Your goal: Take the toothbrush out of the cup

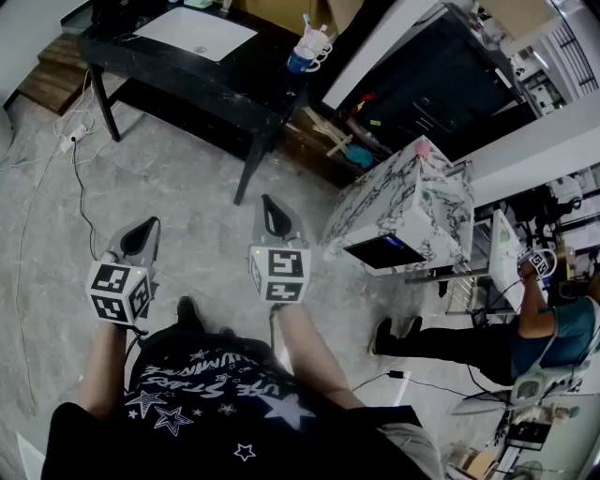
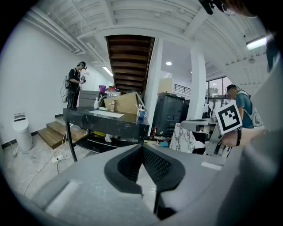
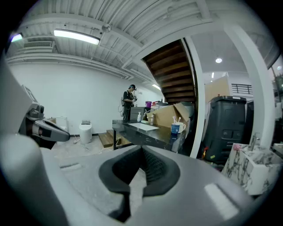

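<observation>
Both grippers hang low over the grey floor [image 1: 187,216], well apart from the black surface [image 1: 246,70]. The left gripper [image 1: 148,225] has its fingers closed together with nothing between them, and the right gripper [image 1: 269,202] likewise has its fingers pressed together and empty. The blue cup [image 1: 299,62] stands at the surface's near corner, touching a white mug [image 1: 316,44]. The toothbrush [image 1: 306,21] sticks up from this pair; which vessel holds it is too small to tell

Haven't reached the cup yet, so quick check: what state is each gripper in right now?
Left gripper: closed, holding nothing.
Right gripper: closed, holding nothing.
</observation>
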